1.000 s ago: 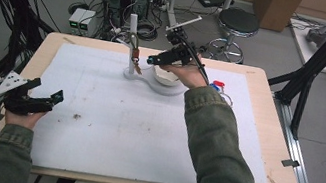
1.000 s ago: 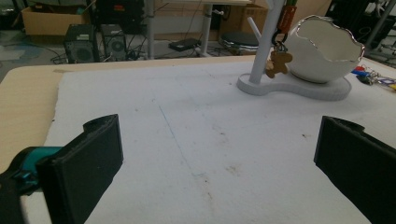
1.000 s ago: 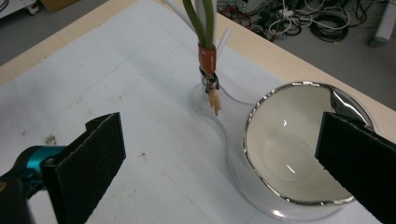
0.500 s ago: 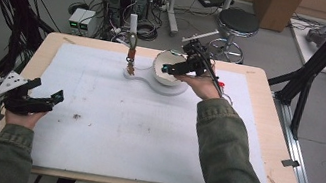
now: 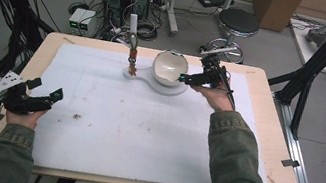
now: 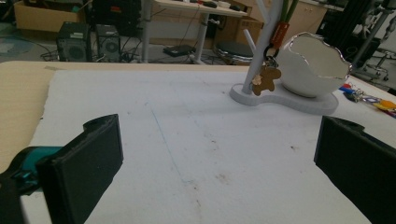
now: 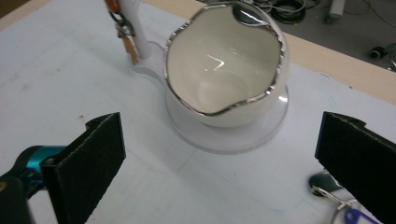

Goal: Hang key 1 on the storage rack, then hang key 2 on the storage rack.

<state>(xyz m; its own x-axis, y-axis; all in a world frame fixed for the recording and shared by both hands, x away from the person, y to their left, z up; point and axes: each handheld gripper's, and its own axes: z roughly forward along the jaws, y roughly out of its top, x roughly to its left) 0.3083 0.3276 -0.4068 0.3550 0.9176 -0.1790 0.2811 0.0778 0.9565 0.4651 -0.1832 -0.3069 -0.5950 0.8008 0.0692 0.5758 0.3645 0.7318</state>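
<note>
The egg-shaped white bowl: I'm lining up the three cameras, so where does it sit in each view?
High view: egg-shaped white bowl at upper centre, on the white base.
Left gripper view: upper right, beside the small tree stand.
Right gripper view: top centre.
Shared landmark: the bear keychain hanging on the stand.

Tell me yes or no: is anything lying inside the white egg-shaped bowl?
No, the right gripper view shows the bowl holding nothing but bare glossy white interior.
</note>
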